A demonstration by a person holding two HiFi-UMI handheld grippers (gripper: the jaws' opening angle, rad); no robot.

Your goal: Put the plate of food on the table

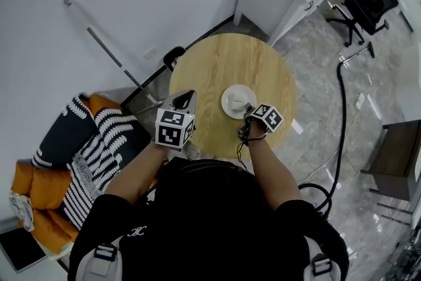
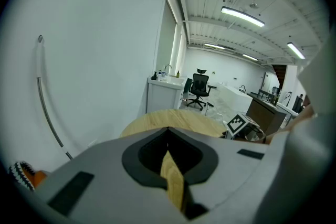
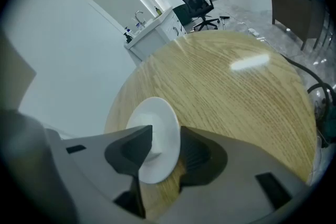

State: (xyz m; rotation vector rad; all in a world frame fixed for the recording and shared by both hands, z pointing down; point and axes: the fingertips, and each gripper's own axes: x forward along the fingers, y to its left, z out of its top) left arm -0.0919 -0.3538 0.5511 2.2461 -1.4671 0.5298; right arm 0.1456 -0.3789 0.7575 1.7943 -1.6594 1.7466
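Right fingers (image 3: 128,148) apart astride white plate (image 3: 166,134) with pale food (image 1: 241,101)

no readable text, labels, brands or numbers

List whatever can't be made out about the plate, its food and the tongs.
- Food on the plate: too small to identify in the head view; in the right gripper view a jaw of the right tongs covers part.
- Plate's near rim: head view, covered by the right tongs.
- Plate in the left gripper view: out of sight behind the left tongs' body.
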